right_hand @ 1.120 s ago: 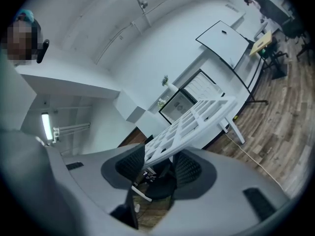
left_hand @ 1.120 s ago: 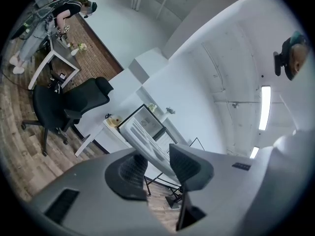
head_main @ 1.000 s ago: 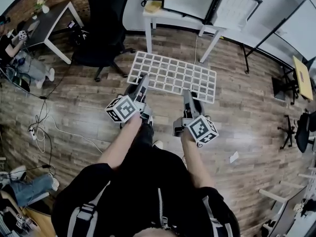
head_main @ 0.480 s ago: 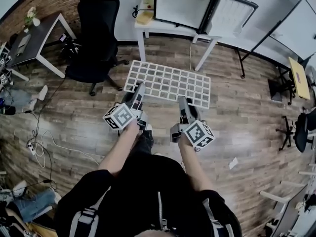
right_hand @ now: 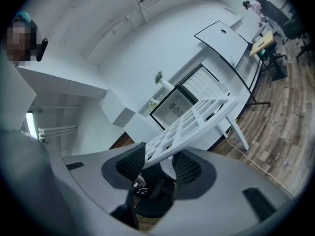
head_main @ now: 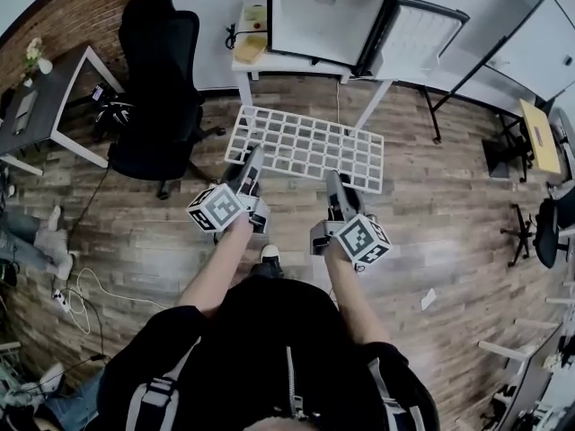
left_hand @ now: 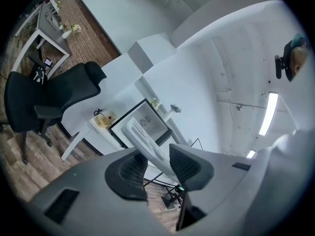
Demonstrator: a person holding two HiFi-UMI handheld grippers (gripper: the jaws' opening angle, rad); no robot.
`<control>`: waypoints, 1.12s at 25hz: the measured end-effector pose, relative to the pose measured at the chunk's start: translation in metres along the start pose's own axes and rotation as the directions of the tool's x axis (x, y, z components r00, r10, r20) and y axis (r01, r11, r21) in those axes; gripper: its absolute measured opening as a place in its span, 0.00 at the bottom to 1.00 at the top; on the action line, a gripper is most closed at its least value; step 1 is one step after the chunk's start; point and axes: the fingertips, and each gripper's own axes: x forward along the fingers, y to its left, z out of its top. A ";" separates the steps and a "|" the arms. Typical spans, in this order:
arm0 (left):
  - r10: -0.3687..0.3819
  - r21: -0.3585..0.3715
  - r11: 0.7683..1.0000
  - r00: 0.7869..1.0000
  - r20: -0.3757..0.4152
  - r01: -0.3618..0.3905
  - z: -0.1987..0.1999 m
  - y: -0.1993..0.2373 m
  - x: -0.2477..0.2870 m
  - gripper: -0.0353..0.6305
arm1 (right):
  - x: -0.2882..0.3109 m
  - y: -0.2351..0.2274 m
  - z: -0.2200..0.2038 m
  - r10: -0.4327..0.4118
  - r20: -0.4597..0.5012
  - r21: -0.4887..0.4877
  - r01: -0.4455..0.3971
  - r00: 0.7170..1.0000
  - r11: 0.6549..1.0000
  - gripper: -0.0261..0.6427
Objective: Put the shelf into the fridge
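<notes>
Carried nearer the open fridge (head_main: 319,16), the white shelf (head_main: 305,146) sits just short of its table (head_main: 278,64); left tool (head_main: 252,158) and right tool (head_main: 332,180) each clamp the shelf's near edge.

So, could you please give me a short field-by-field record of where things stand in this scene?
shelf: white plastic grid shelf, held by its near edge, not yet in the fridge
left gripper: shut on the shelf
right gripper: shut on the shelf
fridge: small black-framed fridge on a white table, door open
nearby: black office chair, left of the shelf
</notes>
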 end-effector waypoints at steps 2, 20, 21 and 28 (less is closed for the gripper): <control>-0.011 -0.003 1.000 1.000 -0.009 0.011 0.008 0.008 0.013 0.27 | 0.016 0.001 0.000 -0.007 0.010 0.000 0.007 1.000 1.000 0.31; -0.041 -0.038 0.999 0.998 -0.041 0.039 0.037 0.051 0.078 0.27 | 0.088 -0.003 0.005 -0.048 0.024 -0.004 0.048 0.999 0.999 0.31; -0.039 -0.040 0.998 0.998 -0.041 0.037 0.037 0.053 0.083 0.27 | 0.093 -0.004 0.006 -0.049 0.023 -0.005 0.049 0.999 0.999 0.31; -0.031 -0.043 0.999 0.999 -0.032 0.029 0.043 0.069 0.123 0.27 | 0.131 -0.018 0.022 -0.043 0.016 -0.008 0.043 0.999 0.999 0.30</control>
